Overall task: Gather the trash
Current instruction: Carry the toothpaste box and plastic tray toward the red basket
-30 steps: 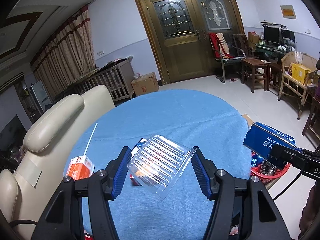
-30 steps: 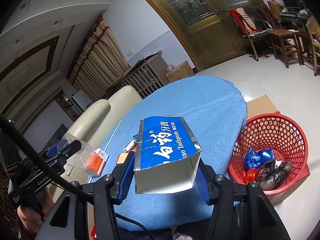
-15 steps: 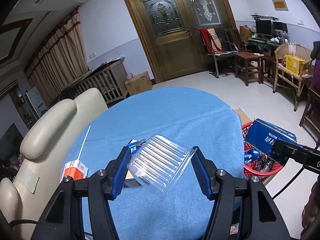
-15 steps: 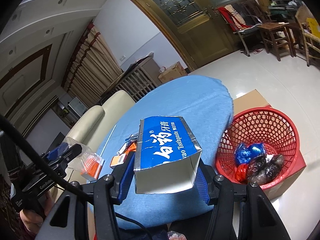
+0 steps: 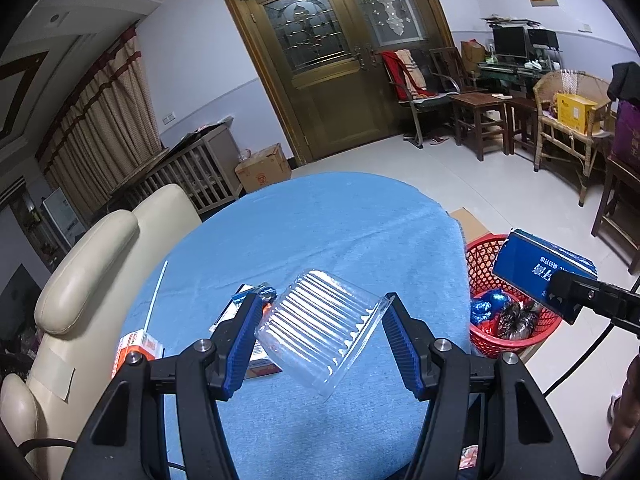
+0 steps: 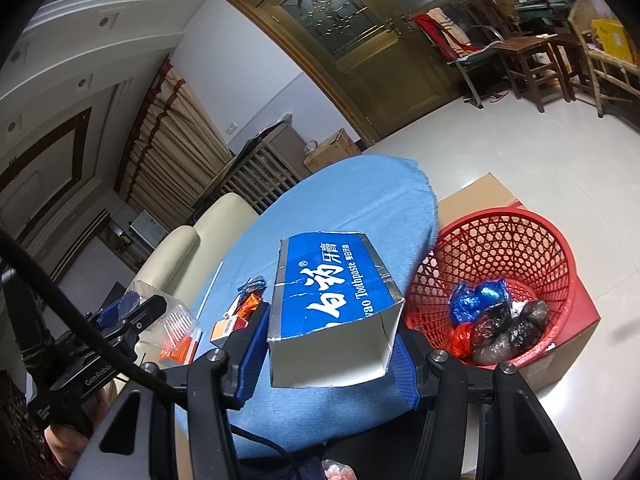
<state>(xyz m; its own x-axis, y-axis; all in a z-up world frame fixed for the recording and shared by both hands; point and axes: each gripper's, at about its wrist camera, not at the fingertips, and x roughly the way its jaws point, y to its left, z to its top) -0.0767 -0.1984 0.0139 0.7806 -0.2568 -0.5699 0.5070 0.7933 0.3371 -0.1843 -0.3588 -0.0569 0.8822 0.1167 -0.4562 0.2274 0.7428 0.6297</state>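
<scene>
My left gripper point(image 5: 320, 340) is shut on a clear ribbed plastic tray point(image 5: 320, 332) and holds it above the blue table point(image 5: 320, 232). My right gripper point(image 6: 332, 344) is shut on a blue toothpaste box point(image 6: 332, 300), held over the table's right edge. The box also shows in the left wrist view point(image 5: 540, 276), above the red mesh basket point(image 5: 484, 252). The red basket point(image 6: 500, 248) stands on the floor beside the table and holds several crumpled wrappers point(image 6: 496, 320). The left gripper and its tray show in the right wrist view point(image 6: 160, 316).
Small orange and blue boxes point(image 6: 236, 320) and an orange carton point(image 5: 136, 348) with a white straw point(image 5: 158, 300) lie on the table. A cream sofa point(image 5: 80, 292) stands left. A cardboard box point(image 6: 480, 196) sits under the basket. Chairs and stools point(image 5: 484, 116) stand far right.
Both grippers have risen and drawn back with their loads. The basket has come into fuller view at the right, and the toothpaste box has moved over its near side.
</scene>
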